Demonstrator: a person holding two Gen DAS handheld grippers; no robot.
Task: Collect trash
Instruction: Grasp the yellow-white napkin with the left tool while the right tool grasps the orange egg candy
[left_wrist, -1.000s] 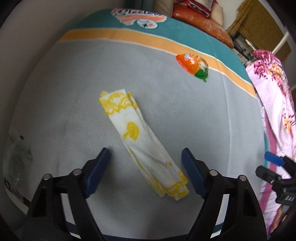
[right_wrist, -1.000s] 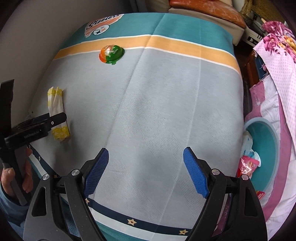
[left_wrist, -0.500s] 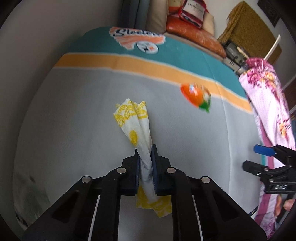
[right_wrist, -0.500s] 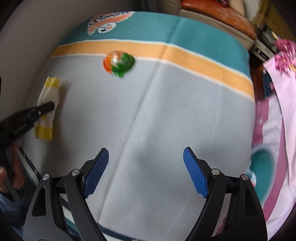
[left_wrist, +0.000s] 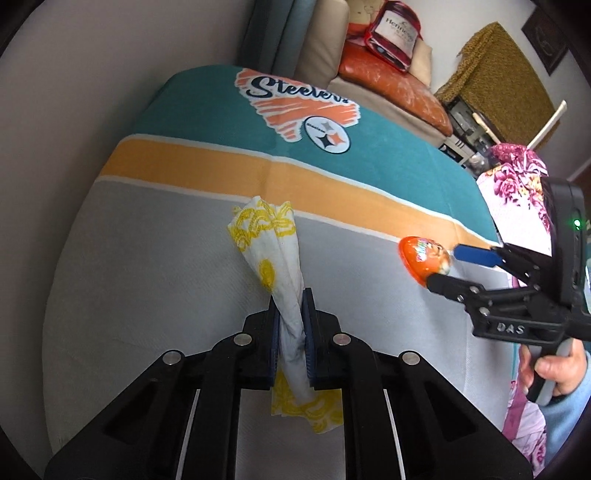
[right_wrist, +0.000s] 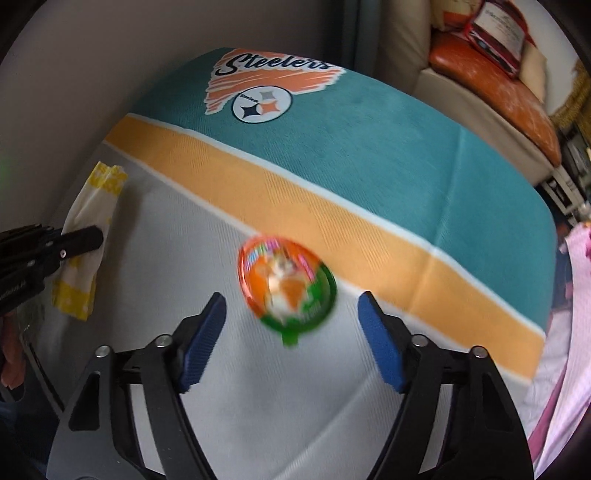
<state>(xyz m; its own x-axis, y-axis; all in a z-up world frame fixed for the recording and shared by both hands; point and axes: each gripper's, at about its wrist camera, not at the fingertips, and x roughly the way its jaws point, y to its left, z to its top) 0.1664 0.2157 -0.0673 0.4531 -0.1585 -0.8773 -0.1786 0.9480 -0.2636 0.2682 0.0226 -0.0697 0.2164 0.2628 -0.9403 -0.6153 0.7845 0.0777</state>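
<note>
Left gripper (left_wrist: 290, 321): jaws pinched tight on the middle of a white napkin with yellow print (left_wrist: 275, 258), which is twisted narrow where the blue pads squeeze it; its printed top end fans out above the fingers, its lower end hangs below them over the blanket. In the right wrist view the same napkin (right_wrist: 88, 218) shows at the far left, clamped by the black tip of the left gripper (right_wrist: 83, 238). Right gripper (right_wrist: 291, 317): jaws apart and just been narrowing, pads not touching anything; an orange-and-green plastic cup with a foil lid (right_wrist: 286, 286) sits between the two blue fingers, lying on the grey part of the blanket, somewhat blurred. From the left wrist view the cup (left_wrist: 424, 258) lies just at the right gripper's (left_wrist: 443, 266) fingertips, a hand (left_wrist: 554, 373) on the handle below. Blanket (left_wrist: 166, 258): grey field, orange stripe, teal band with a Steelers logo (right_wrist: 266, 85). Beyond it, an orange cushion (left_wrist: 391, 88) on a beige seat.
</note>
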